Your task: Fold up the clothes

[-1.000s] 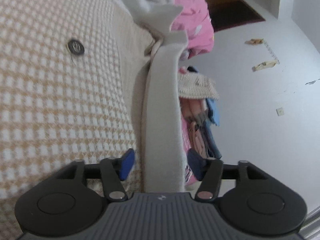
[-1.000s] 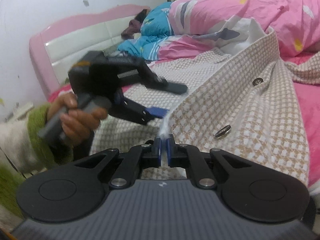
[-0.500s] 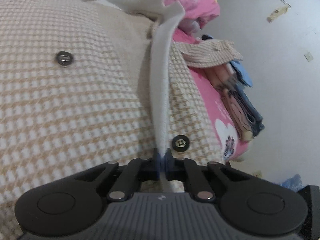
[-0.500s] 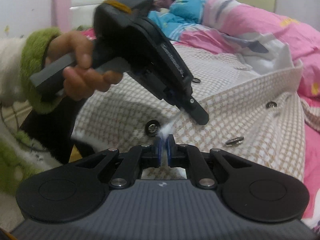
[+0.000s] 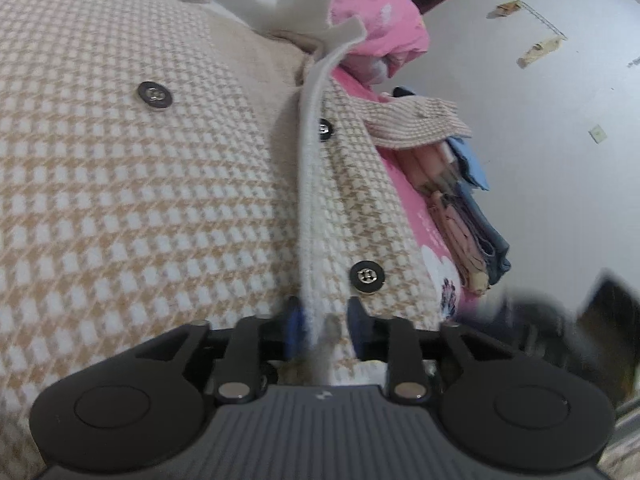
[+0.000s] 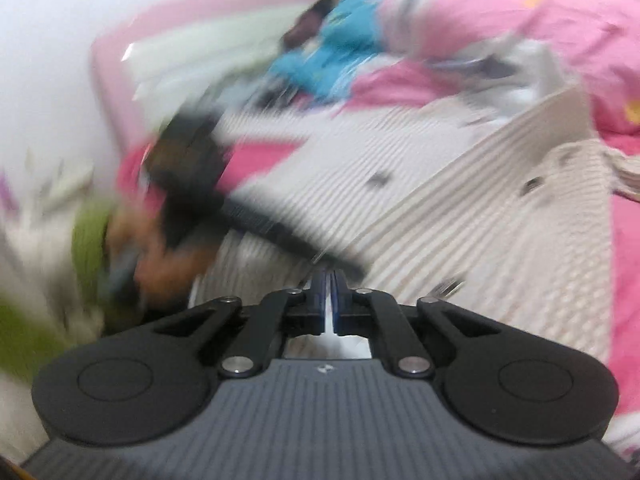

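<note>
While the checked jacket (image 5: 132, 200) lies spread on the pink bed (image 5: 404, 184), both grippers work at its front edge.

In the left wrist view the left gripper (image 5: 324, 320) has its jaws apart, with the white edge of the jacket between them at 6 o'clock; a stack of folded clothes (image 5: 464, 208) lies at 3 o'clock. In the right wrist view, much blurred, the right gripper (image 6: 329, 288) has its jaws together on a thin white bit of cloth, the jacket (image 6: 500, 240) spreads toward 2 o'clock, and a hand (image 6: 160, 256) sits at 9 o'clock.

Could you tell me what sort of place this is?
Most likely a bedroom: a checked coat lies on a bed with pink bedding and a pink headboard, folded clothes stacked at its edge.
</note>
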Tool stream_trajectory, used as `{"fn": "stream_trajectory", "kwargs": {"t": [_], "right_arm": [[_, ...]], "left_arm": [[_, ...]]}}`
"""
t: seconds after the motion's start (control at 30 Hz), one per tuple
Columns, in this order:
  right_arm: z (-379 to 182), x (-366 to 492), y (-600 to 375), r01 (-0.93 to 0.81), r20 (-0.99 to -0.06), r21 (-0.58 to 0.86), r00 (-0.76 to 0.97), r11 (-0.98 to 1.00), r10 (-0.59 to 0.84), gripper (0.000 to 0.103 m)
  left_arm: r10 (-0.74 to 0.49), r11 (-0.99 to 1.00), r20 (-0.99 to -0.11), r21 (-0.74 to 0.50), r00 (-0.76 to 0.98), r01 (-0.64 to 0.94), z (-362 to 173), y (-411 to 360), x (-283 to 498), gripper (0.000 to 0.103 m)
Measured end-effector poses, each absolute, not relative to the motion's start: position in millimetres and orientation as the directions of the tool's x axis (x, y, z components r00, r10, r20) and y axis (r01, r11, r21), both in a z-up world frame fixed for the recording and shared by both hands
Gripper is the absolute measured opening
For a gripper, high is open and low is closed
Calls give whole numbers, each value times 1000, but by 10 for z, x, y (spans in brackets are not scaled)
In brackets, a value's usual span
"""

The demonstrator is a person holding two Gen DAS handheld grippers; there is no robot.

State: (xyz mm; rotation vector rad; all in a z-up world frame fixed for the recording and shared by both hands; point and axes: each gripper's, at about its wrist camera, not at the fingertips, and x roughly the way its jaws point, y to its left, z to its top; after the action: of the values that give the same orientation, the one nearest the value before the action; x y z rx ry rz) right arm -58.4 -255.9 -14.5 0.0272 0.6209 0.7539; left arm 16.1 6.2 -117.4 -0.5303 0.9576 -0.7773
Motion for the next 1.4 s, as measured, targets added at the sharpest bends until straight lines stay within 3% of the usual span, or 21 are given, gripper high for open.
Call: {"fn": "stream_trajectory", "kwargs": {"t": [0.07,0.13,0.27,0.37,0.53,0.7,0.73,0.8,0.83,0.87,0.9,1.03,1.17,1.27,1.4], "right_arm": [[-9,-360,-2759,-576,-477,315,591,754,651,31],[107,-27,-2894,-518,-460,344,634,783,622,41],[267,869,-3008,-372,-490,306,727,876,480,62],[297,1563,-3006,-252,-539,244,767,937,347,69],[252,2686,-2901,-146,-608,101,774,984,177,69],[227,3447,-2407,-319,-663,-233,743,919,90,69],[180,3591,-2316,-352,-683,-270,726,896,79,68],[69,3795,-2156,-414,-733,-300,677,859,71,55],[20,3842,-2099,-419,-752,-311,658,853,49,19],[-30,3889,-2041,-424,-770,-323,638,846,26,6],[-50,3921,-2008,-423,-783,-316,621,849,18,6],[297,3830,-2221,-327,-759,-25,621,945,195,6],[477,3792,-2561,-193,-671,386,612,902,418,6],[354,3787,-2539,-157,-627,494,618,855,475,6],[150,3834,-2259,-209,-581,495,642,844,500,6]], "left_arm": [[-784,618,-510,-699,354,360,-1177,46,167,35],[-780,622,-508,-688,364,374,-1188,22,179,33],[-772,633,-507,-671,384,386,-1222,11,201,13],[-783,617,-487,-688,387,381,-1278,16,225,10],[-806,586,-443,-691,394,423,-1316,17,186,6],[-851,515,-363,-718,379,469,-1406,45,195,5],[-857,504,-350,-721,377,476,-1424,58,198,5],[-869,481,-325,-728,372,489,-1457,83,204,5],[-875,469,-312,-732,370,493,-1467,93,205,5],[-882,455,-297,-738,365,499,-1471,106,204,5],[-890,438,-278,-744,361,505,-1468,131,198,5],[-916,364,-189,-761,353,537,-1390,286,96,5],[-918,346,-148,-748,367,566,-1290,400,-32,5],[-906,357,-139,-757,399,547,-1287,492,-94,5],[-888,389,-147,-743,435,544,-1270,599,-241,5]]}}
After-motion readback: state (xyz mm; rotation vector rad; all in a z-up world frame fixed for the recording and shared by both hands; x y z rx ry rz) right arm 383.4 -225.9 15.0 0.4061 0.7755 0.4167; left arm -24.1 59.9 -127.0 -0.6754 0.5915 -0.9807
